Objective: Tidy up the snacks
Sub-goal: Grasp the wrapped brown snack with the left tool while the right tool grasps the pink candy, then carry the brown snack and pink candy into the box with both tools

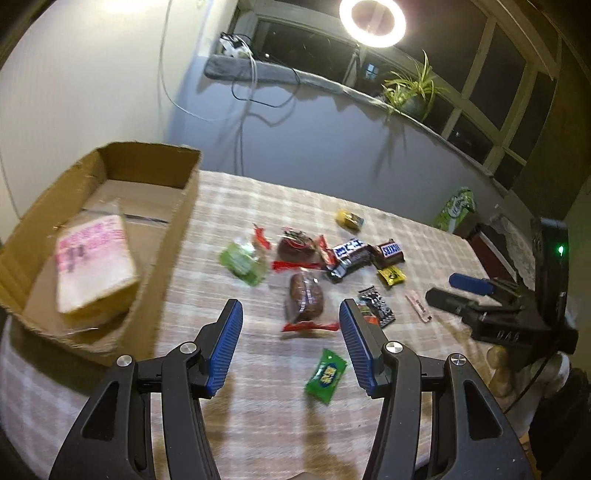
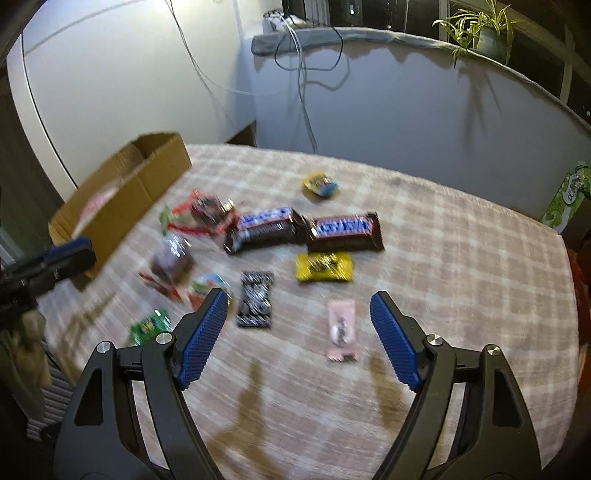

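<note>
Checked beige-and-white cloth (image 1: pixel 258 206) covers the table, set against a pale wall with a windowsill carrying a potted green plant (image 1: pixel 410 92) and a glowing ring light (image 1: pixel 372 22).

Open brown cardboard box (image 1: pixel 155 162) — placed at the left end of the table; inside it lies a flat cream packet with pink print (image 1: pixel 92 266).

Loose snacks are scattered on the cloth to the right of the box: two brown Snickers bars (image 2: pixel 306 229) end to end, a yellow wrapped sweet (image 2: pixel 324 267) just below them, a black-and-white patterned sachet (image 2: pixel 255 303), a pale pink sachet (image 2: pixel 342 328), a green wrapped sweet (image 1: pixel 325 376), and a brown cake in clear film with red ends (image 1: pixel 304 299).

Left gripper (image 1: pixel 291 345): blue-padded jaws released, nothing between the pads; the brown cake lies ahead of the gap.

Right gripper (image 2: pixel 295 338): jaws spread wide, empty — the two sachets lie on the cloth beyond its fingertips. Motion blur softens the smaller wrappers.
</note>
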`<state>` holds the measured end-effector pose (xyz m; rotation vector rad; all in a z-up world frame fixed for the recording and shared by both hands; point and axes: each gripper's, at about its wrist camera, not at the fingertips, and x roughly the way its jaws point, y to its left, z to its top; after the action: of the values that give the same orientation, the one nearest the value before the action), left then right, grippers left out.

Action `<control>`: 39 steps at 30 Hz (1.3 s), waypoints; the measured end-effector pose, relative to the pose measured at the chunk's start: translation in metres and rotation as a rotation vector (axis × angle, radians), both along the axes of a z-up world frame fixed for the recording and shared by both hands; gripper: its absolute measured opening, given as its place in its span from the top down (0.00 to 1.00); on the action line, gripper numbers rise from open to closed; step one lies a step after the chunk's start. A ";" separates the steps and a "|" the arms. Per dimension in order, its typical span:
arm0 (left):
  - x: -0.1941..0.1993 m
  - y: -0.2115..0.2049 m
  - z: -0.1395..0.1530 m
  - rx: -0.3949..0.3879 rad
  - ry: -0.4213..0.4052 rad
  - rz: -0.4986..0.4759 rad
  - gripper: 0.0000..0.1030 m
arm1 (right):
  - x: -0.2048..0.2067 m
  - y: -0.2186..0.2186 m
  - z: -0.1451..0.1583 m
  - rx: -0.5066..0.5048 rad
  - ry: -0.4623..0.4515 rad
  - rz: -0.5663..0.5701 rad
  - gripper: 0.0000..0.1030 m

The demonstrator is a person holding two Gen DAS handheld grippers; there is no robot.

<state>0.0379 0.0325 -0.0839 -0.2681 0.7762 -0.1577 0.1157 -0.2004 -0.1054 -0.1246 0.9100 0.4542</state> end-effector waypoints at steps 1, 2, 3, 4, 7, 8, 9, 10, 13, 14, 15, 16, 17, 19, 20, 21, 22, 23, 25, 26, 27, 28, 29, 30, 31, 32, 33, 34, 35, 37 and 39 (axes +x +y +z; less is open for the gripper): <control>0.002 -0.002 -0.002 -0.001 0.005 -0.003 0.48 | 0.000 -0.001 -0.003 -0.010 0.003 0.000 0.23; 0.005 -0.004 -0.004 -0.003 0.011 -0.008 0.48 | 0.000 -0.001 -0.007 -0.018 0.010 0.005 0.26; 0.007 -0.006 -0.005 -0.003 0.015 -0.010 0.48 | 0.000 -0.002 -0.011 -0.026 0.019 0.008 0.33; 0.009 -0.008 -0.007 -0.002 0.021 -0.013 0.48 | 0.000 -0.002 -0.014 -0.029 0.025 0.009 0.38; 0.017 -0.012 -0.011 -0.007 0.036 -0.023 0.49 | 0.005 -0.005 -0.024 -0.036 0.047 0.002 0.42; 0.019 -0.013 -0.013 -0.006 0.042 -0.026 0.51 | 0.007 -0.006 -0.027 -0.042 0.052 -0.003 0.43; 0.021 -0.015 -0.014 -0.005 0.046 -0.028 0.52 | 0.009 -0.007 -0.030 -0.046 0.058 -0.011 0.46; 0.024 -0.018 -0.015 -0.002 0.050 -0.033 0.54 | 0.011 -0.008 -0.033 -0.045 0.064 -0.016 0.47; 0.030 -0.023 -0.017 0.016 0.055 -0.045 0.54 | 0.015 -0.011 -0.037 -0.040 0.077 -0.025 0.48; 0.032 -0.024 -0.018 0.018 0.058 -0.047 0.54 | 0.016 -0.012 -0.038 -0.040 0.079 -0.026 0.48; 0.035 -0.025 -0.020 0.023 0.062 -0.049 0.54 | 0.016 -0.012 -0.039 -0.042 0.082 -0.027 0.49; 0.038 -0.027 -0.022 0.033 0.069 -0.051 0.54 | 0.017 -0.011 -0.040 -0.044 0.086 -0.027 0.51; 0.041 -0.028 -0.025 0.040 0.076 -0.048 0.54 | 0.017 -0.012 -0.041 -0.045 0.091 -0.028 0.53; 0.046 -0.029 -0.029 0.046 0.091 -0.047 0.54 | 0.018 -0.012 -0.042 -0.047 0.094 -0.027 0.56; 0.048 -0.030 -0.031 0.054 0.096 -0.046 0.54 | 0.017 -0.012 -0.042 -0.048 0.093 -0.025 0.56; 0.050 -0.031 -0.032 0.059 0.102 -0.049 0.54 | 0.018 -0.011 -0.042 -0.046 0.094 -0.024 0.56; 0.051 -0.032 -0.034 0.061 0.108 -0.052 0.54 | 0.018 -0.011 -0.042 -0.046 0.095 -0.023 0.56; 0.053 -0.032 -0.036 0.063 0.113 -0.052 0.54 | 0.018 -0.011 -0.042 -0.046 0.095 -0.022 0.56; 0.055 -0.033 -0.039 0.065 0.121 -0.051 0.56 | 0.018 -0.010 -0.043 -0.050 0.094 -0.018 0.61; 0.056 -0.033 -0.039 0.064 0.123 -0.054 0.60 | 0.018 -0.010 -0.043 -0.054 0.093 -0.016 0.64; 0.056 -0.034 -0.040 0.067 0.124 -0.054 0.62 | 0.018 -0.010 -0.043 -0.062 0.092 -0.016 0.68; 0.056 -0.035 -0.040 0.072 0.123 -0.056 0.64 | 0.018 -0.010 -0.043 -0.069 0.090 -0.016 0.72; 0.056 -0.035 -0.040 0.074 0.121 -0.055 0.64 | 0.018 -0.011 -0.043 -0.072 0.089 -0.017 0.74; 0.056 -0.035 -0.040 0.075 0.119 -0.054 0.64 | 0.019 -0.012 -0.043 -0.072 0.090 -0.021 0.77; 0.056 -0.036 -0.040 0.075 0.117 -0.056 0.67 | 0.020 -0.013 -0.043 -0.071 0.091 -0.024 0.80; 0.056 -0.036 -0.040 0.077 0.116 -0.054 0.67 | 0.020 -0.014 -0.042 -0.062 0.095 -0.027 0.80; 0.056 -0.036 -0.040 0.079 0.113 -0.053 0.68 | 0.021 -0.016 -0.042 -0.056 0.098 -0.029 0.80; 0.056 -0.035 -0.040 0.079 0.112 -0.053 0.69 | 0.021 -0.016 -0.042 -0.051 0.100 -0.030 0.80; 0.056 -0.036 -0.040 0.080 0.112 -0.052 0.69 | 0.021 -0.016 -0.042 -0.051 0.098 -0.032 0.80; 0.055 -0.036 -0.039 0.083 0.108 -0.050 0.70 | 0.021 -0.017 -0.041 -0.046 0.096 -0.038 0.80; 0.053 -0.035 -0.037 0.088 0.101 -0.049 0.70 | 0.020 -0.018 -0.040 -0.040 0.093 -0.042 0.81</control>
<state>0.0913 -0.0029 -0.1212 -0.1750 0.8877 -0.1564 0.1355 -0.2188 -0.1451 -0.1219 1.0114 0.4054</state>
